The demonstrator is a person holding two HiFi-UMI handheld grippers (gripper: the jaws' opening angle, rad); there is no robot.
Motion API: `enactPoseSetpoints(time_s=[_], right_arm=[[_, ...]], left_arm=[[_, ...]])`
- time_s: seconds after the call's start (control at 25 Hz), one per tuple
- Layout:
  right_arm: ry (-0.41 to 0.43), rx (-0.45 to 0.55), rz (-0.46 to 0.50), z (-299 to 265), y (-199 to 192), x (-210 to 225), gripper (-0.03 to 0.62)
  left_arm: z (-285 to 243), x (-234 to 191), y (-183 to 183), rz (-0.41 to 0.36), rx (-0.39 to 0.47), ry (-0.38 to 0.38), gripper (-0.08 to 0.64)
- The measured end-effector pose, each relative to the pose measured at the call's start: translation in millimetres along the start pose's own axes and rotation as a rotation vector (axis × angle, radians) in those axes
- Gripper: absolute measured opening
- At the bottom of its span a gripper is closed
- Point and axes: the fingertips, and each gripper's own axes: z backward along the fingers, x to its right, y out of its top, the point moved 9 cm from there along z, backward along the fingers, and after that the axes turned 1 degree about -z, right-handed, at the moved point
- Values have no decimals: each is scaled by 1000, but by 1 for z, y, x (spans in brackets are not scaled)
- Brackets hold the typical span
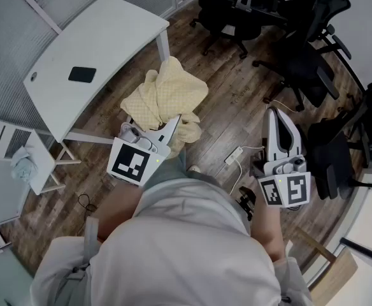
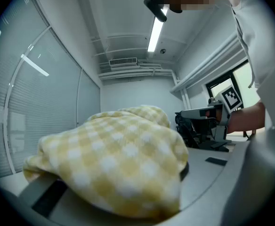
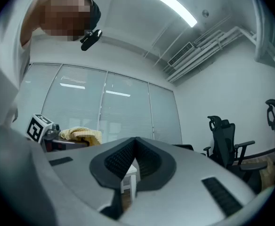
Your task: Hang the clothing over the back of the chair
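Note:
A pale yellow checked garment point(image 1: 167, 96) is bunched up and hangs in the air over the wooden floor. My left gripper point(image 1: 172, 125) is shut on it. In the left gripper view the cloth point(image 2: 123, 159) lies heaped over both jaws and hides their tips. My right gripper point(image 1: 274, 112) is held apart to the right, level, with its ribbed pads point(image 3: 128, 157) pressed together on nothing. Several black office chairs point(image 1: 304, 65) stand at the far right, well beyond both grippers. One chair point(image 3: 224, 138) shows in the right gripper view.
A white curved desk point(image 1: 109, 40) with a flat black object point(image 1: 82, 74) stands at the far left. A small white rack point(image 1: 36, 155) with a teal cloth point(image 1: 22, 168) is at the left edge. A white power strip point(image 1: 232, 156) and cable lie on the floor between the grippers.

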Motion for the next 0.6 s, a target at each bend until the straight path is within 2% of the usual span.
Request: enactPoseSetpoints(time_s=[0.6], right_arm=[[-7, 13, -9, -19, -2, 10, 20]], left_arm=[[-18, -26, 5, -4, 23, -2, 58]])
